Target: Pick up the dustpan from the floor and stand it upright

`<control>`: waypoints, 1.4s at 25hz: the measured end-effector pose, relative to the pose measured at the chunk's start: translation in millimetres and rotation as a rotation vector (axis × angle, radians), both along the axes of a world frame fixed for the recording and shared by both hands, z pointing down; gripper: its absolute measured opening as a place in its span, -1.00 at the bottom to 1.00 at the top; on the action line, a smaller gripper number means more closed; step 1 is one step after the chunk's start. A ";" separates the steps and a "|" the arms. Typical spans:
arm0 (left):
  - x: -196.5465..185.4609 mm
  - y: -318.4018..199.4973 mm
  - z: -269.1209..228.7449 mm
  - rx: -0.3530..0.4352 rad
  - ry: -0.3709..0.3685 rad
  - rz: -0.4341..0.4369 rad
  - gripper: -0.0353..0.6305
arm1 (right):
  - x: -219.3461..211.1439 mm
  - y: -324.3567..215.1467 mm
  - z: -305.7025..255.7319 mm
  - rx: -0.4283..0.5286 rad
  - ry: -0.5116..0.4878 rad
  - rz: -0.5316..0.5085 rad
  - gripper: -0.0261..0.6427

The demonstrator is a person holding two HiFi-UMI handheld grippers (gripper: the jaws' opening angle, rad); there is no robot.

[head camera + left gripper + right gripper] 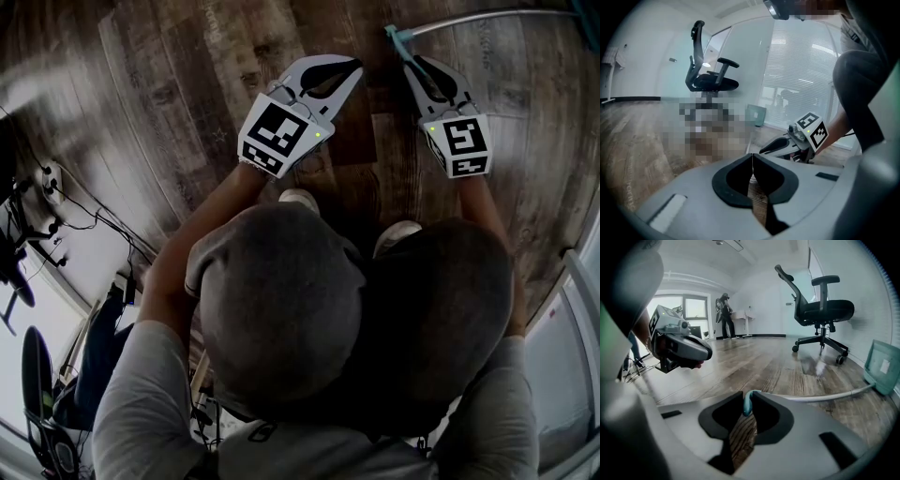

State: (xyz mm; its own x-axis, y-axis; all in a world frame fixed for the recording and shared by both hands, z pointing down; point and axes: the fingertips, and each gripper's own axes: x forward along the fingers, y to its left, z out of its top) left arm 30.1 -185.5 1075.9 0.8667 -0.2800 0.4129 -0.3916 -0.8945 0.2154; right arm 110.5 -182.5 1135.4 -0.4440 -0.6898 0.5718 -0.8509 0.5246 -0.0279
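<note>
Right tool (pixel 747 401): jaws drawn in on the teal end (pixel 746 406) of the dustpan handle, a pad on each side, gripped at the very tip.
Left tool (pixel 752 158): jaws fully together, nothing between them, only floor boards visible below the pads.
Dustpan (pixel 882 365): teal pan sits on the floor at far right in the right gripper view, just beyond the chair base, its broad face with a pale label turned toward the camera.
Handle (pixel 825 396): thin silver tube, running low over the floor from the right tool's jaws out to the pan, slightly bowed.
Tool spacing: left tool level with the right one in the head view, well apart from it, clear of handle and pan.
Floor (pixel 754 359): dark wood planks.
Office chair (pixel 820 310): black, on castors, behind the handle and near the pan.
Background: person (pixel 724 315) standing far back by the window wall.
</note>
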 end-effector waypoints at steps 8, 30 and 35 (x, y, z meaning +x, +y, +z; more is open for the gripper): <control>-4.7 -9.6 -16.1 0.019 -0.062 -0.013 -0.88 | 7.5 2.3 -42.5 0.019 -0.045 0.003 -0.75; -21.6 -1.9 -207.2 0.032 -0.085 -0.050 -0.70 | -11.2 8.8 -261.8 0.018 -0.167 0.023 -0.75; -34.6 1.1 -257.8 0.021 -0.080 -0.083 -0.61 | -18.5 12.2 -310.6 0.007 -0.190 0.039 -0.74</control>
